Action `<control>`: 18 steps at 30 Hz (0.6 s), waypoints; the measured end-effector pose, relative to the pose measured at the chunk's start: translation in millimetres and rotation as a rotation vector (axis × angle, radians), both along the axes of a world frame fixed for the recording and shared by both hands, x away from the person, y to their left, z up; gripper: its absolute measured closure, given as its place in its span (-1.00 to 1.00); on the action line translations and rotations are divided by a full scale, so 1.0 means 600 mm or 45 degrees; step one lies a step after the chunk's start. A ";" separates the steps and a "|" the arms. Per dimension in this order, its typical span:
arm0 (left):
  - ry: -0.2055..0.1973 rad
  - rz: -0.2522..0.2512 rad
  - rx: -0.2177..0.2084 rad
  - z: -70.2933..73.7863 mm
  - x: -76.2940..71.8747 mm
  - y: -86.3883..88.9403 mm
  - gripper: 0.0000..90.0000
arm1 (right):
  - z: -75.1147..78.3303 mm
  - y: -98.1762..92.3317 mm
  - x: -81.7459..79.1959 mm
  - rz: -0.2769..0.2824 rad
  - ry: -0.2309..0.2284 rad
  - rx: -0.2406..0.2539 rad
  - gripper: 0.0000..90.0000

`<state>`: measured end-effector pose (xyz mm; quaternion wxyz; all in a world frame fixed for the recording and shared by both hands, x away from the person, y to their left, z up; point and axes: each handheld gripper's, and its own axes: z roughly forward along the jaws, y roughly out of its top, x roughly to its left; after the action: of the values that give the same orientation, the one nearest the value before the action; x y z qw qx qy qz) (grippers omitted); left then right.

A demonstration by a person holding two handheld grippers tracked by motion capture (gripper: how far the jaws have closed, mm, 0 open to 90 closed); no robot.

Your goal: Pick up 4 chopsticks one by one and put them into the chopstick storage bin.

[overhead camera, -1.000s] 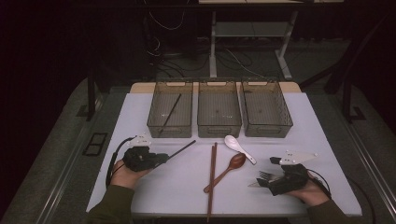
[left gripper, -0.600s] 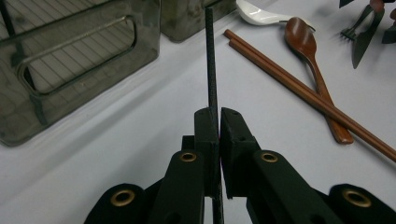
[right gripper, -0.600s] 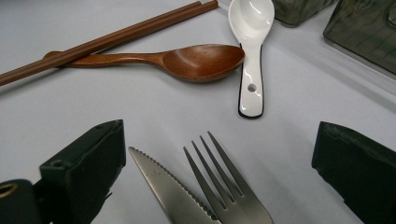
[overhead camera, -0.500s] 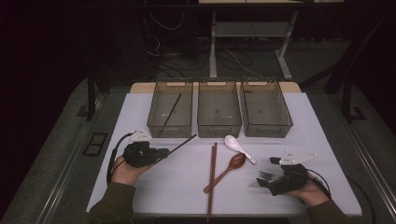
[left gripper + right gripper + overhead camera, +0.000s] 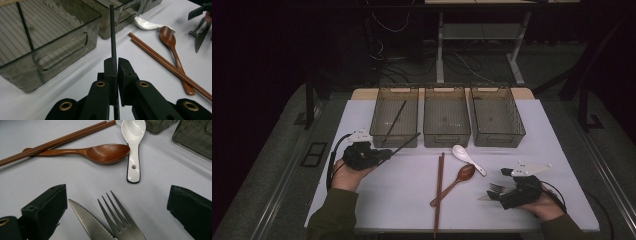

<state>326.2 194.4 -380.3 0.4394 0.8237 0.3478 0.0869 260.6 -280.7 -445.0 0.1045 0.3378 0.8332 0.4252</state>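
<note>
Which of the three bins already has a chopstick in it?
The left bin: a black chopstick lies slanted inside it. The middle bin and right bin hold no utensil.

Right gripper (image 5: 117,215) jaws stand wide apart, one at each lower corner. Between them on the white surface (image 5: 50,175): a serrated knife (image 5: 87,221) just beside a metal fork (image 5: 120,222), neither pressed by a pad. Beyond: wooden spoon (image 5: 100,152), its bowl touching the white ceramic spoon (image 5: 133,150) (handle end has a hole). Brown chopsticks (image 5: 62,140) cross over the wooden spoon's handle. Bin corners (image 5: 197,137) top right.
</note>
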 end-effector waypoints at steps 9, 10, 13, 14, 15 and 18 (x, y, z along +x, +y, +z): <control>-0.016 0.024 -0.023 0.012 0.024 -0.002 0.89 | 0.000 0.000 0.000 -0.007 0.000 0.003 -0.94; -0.019 0.026 -0.026 0.013 0.027 -0.002 0.89 | 0.000 0.000 0.000 -0.007 0.001 0.003 -0.94; -0.025 0.038 -0.034 0.019 0.036 -0.003 0.89 | 0.000 0.000 0.000 -0.006 0.001 0.002 -0.94; -0.027 0.042 -0.035 0.021 0.040 -0.004 0.89 | 0.000 0.000 0.000 -0.006 0.001 0.002 -0.94; -0.027 0.045 -0.029 0.023 0.044 -0.004 0.89 | 0.000 0.000 0.000 -0.007 0.001 0.002 -0.94; -0.033 0.060 -0.027 0.030 0.055 -0.006 0.89 | 0.000 0.000 0.000 -0.008 0.000 0.002 -0.94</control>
<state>359.4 190.5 -362.1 0.4504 0.8094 0.3622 0.1042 260.5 -280.8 -445.2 0.1055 0.3403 0.8318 0.4256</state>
